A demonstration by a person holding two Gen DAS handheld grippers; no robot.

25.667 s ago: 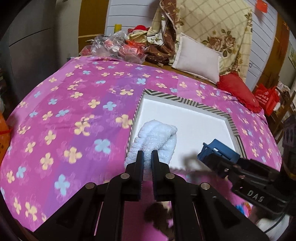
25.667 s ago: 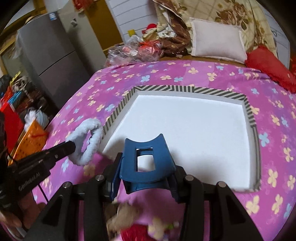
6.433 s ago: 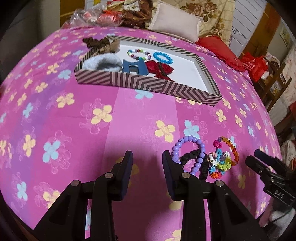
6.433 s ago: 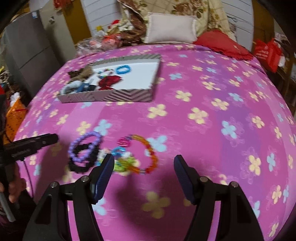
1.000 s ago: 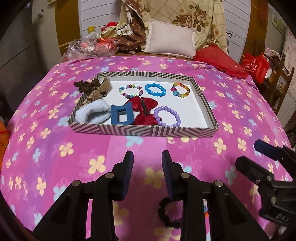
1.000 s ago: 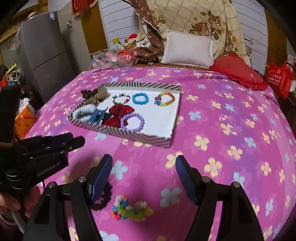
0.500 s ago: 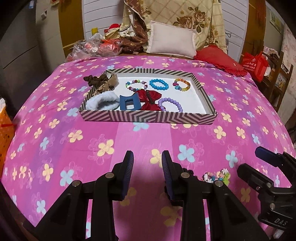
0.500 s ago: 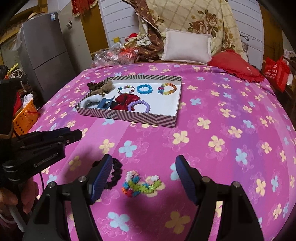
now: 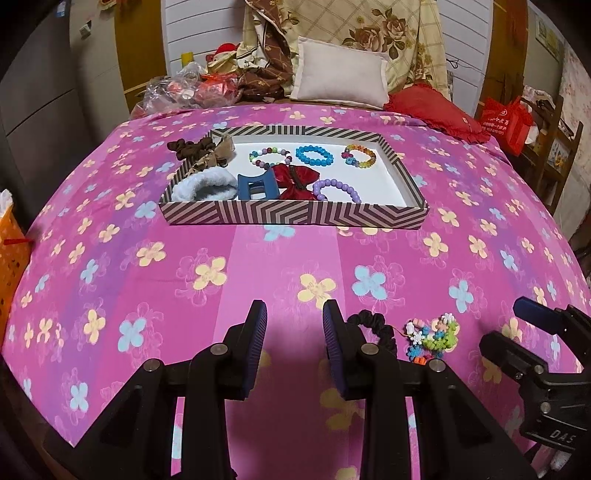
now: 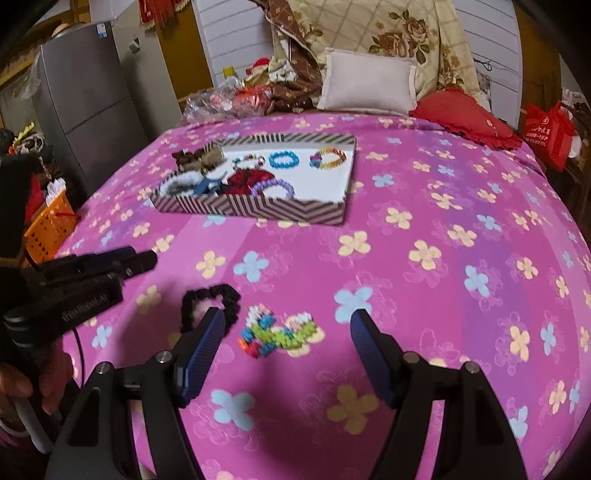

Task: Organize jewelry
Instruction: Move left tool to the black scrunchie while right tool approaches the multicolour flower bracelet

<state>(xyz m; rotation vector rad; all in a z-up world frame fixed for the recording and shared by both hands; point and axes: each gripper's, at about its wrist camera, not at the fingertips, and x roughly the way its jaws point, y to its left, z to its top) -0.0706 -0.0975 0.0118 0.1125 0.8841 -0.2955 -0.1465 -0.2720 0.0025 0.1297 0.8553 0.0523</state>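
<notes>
- Two things wait on our bed: black scrunchie (image 10: 210, 301) and colorful bead bracelet (image 10: 279, 332).
- Most jewelry sits in the striped tray (image 9: 295, 215).
- Left gripper (image 9: 294, 334) and right gripper (image 10: 288, 334): jaws wide, holding nothing.

A pink bedspread (image 9: 221, 258) printed with yellow and blue flowers covers the bed. At its head a cream pillow (image 9: 341, 79) leans against a beige rose-patterned quilt (image 9: 388, 33), with a red cushion (image 9: 436, 110) just beside it. Crumpled clear plastic bags (image 9: 177, 88) lie near the far left corner. A grey refrigerator (image 10: 88, 99) stands beside the bed, an orange basket (image 10: 50, 227) near it, and a red shopping bag (image 10: 548, 129) sits off to the right.
</notes>
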